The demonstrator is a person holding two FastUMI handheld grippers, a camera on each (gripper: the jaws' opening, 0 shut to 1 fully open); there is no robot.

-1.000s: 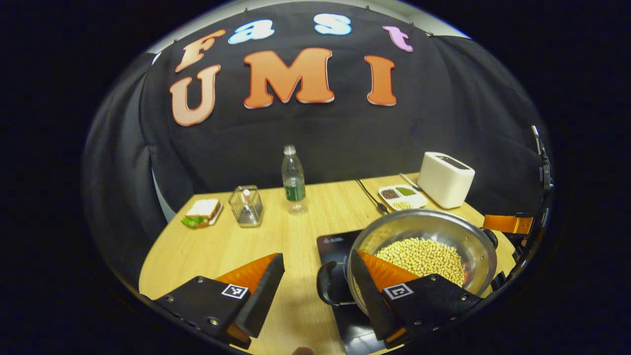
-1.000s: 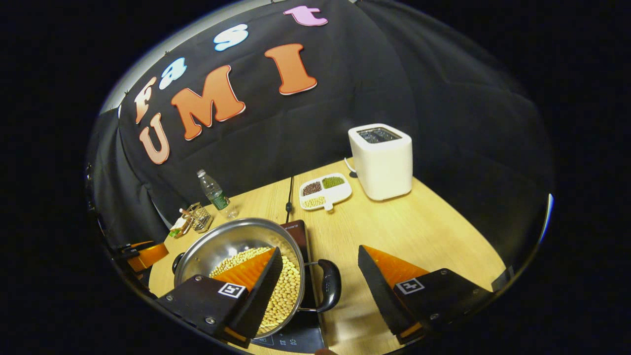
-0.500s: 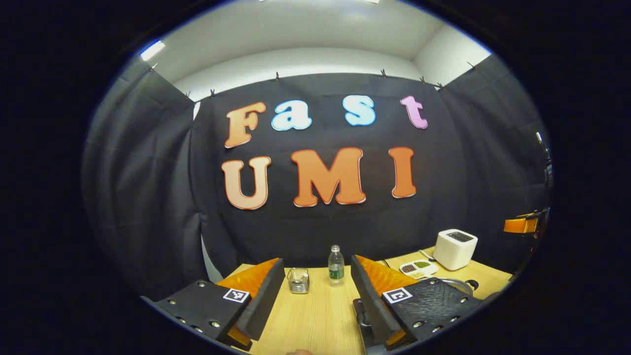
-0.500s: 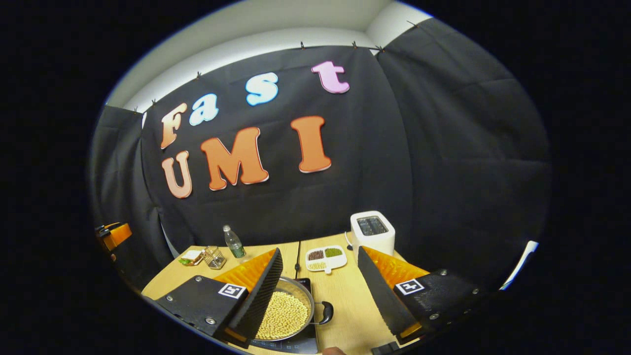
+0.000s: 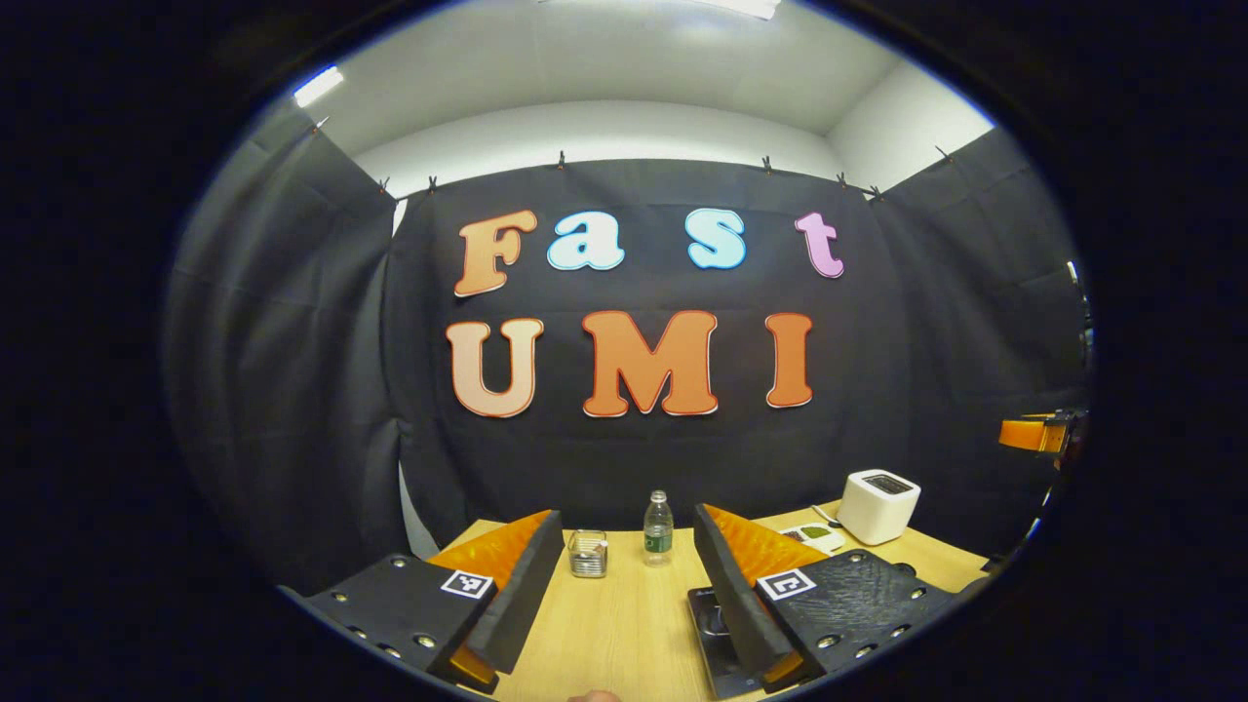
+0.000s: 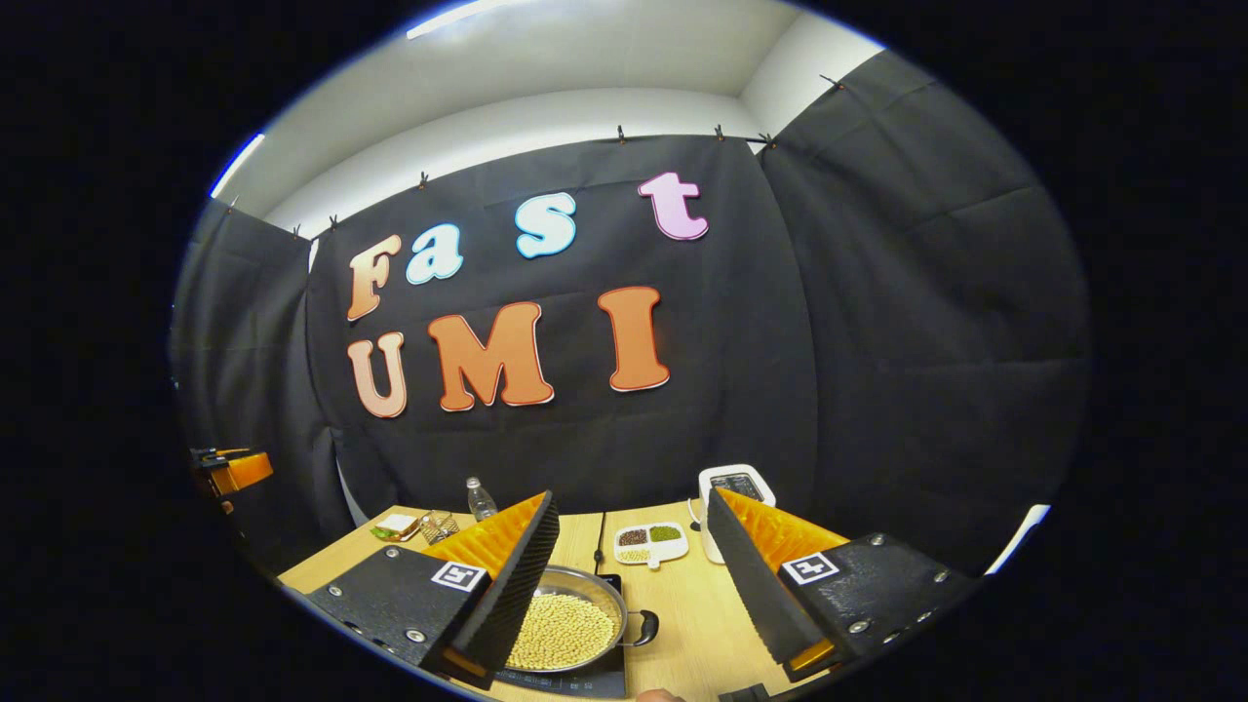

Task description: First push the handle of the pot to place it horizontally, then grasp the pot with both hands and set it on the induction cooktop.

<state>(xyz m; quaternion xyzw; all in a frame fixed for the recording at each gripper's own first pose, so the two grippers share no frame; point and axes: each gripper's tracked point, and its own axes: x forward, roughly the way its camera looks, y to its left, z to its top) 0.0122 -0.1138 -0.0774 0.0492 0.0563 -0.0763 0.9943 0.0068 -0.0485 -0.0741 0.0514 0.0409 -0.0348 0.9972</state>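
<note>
Low in the right gripper view, the round steel pot of pale beans [image 6: 570, 629] sits on the flat black induction cooktop [image 6: 575, 680]. Both the left hand-held gripper [image 5: 624, 597] and the right hand-held gripper [image 6: 632, 585] are released and empty; I'd lift them straight clear without nudging a handle

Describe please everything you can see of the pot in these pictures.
The pot is a wide, shallow, round pan of shiny metal, seemingly steel. It stands upright and open, with no lid, and holds a layer of pale yellow beans. A dark loop handle sticks out sideways from its right edge. It rests on the black induction cooktop on the wooden table. Neither gripper touches it; the right gripper's finger hides its left edge.
</note>
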